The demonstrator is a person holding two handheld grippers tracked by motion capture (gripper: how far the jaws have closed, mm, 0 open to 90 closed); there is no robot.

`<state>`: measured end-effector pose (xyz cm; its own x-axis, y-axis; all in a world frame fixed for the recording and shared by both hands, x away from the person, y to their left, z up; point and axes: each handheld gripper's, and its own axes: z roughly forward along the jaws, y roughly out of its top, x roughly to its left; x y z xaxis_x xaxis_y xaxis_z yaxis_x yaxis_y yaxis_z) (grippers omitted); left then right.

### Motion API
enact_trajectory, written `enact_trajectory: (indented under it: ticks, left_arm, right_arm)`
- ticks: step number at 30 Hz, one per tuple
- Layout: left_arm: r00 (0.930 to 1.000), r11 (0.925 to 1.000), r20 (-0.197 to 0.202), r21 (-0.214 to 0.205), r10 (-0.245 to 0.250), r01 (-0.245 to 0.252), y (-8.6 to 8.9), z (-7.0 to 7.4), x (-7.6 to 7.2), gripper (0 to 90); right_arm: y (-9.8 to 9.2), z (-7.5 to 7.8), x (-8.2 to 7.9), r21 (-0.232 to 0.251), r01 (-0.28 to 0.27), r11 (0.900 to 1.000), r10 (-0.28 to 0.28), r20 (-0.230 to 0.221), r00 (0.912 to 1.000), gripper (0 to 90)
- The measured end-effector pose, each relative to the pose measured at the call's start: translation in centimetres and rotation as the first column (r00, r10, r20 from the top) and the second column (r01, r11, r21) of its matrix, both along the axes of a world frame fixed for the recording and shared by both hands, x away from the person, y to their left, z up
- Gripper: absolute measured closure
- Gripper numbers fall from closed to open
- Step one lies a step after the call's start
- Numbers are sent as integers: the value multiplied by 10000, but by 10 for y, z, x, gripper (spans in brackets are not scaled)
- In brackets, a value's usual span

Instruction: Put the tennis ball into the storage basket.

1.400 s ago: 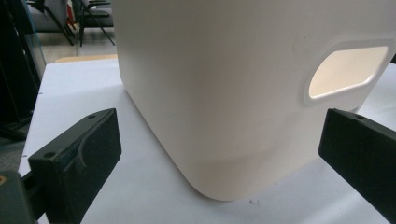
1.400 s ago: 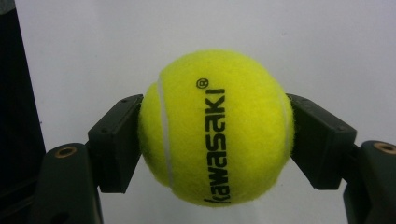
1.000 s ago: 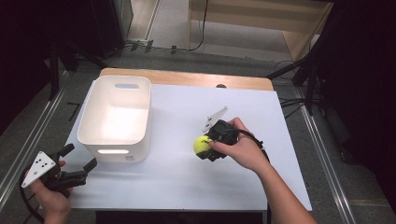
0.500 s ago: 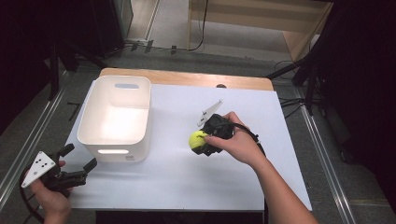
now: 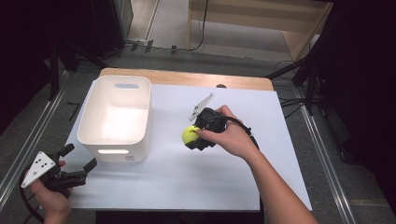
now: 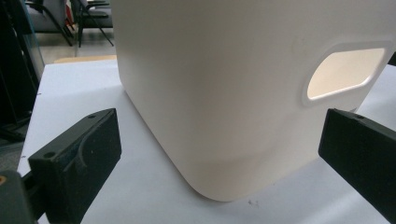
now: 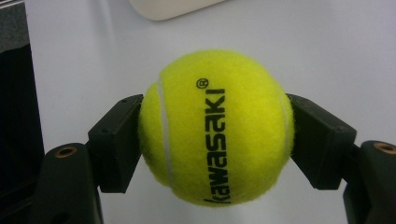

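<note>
A yellow-green tennis ball (image 5: pixel 190 135) marked "kawasaki" (image 7: pixel 215 128) is clamped between the two jaws of my right gripper (image 5: pixel 194 137), which hangs over the middle of the white table top. The gripper (image 7: pixel 215 135) presses the ball from both sides. To the left stands a white plastic bin (image 5: pixel 116 116) with handle cut-outs, open at the top. My left gripper (image 5: pixel 79 163) is held low at the table's front left corner, open, with nothing between its jaws. It faces the bin's near wall (image 6: pixel 243 93) from close range.
The white board (image 5: pixel 187 186) lies on a wooden table whose far edge (image 5: pixel 187 78) shows behind it. Metal rails run along both sides on the floor. Dark stands and cables sit beyond the far edge.
My right gripper has carried the ball leftward and slightly away from me, toward the bin. The left gripper has stayed in place.
</note>
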<state>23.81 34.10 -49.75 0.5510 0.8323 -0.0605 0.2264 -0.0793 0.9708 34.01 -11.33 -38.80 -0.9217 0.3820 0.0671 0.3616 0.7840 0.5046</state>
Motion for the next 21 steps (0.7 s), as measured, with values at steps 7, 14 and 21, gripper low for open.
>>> enact_trajectory:
  ticks: [7,14,21]
  left_arm:
    - [10000,10000,-3,2,-5,5,0,0,0,0]
    - [10000,10000,-1,-5,-9,9,0,0,0,0]
    - [10000,10000,4,-11,-36,36,0,0,0,0]
  right_arm:
    - [8,3,5,177,-206,9996,207,-48,9998,239]
    - [13,9,9,156,-228,9996,228,36,9997,239]
    - [21,18,13,192,-287,9994,284,146,9995,239]
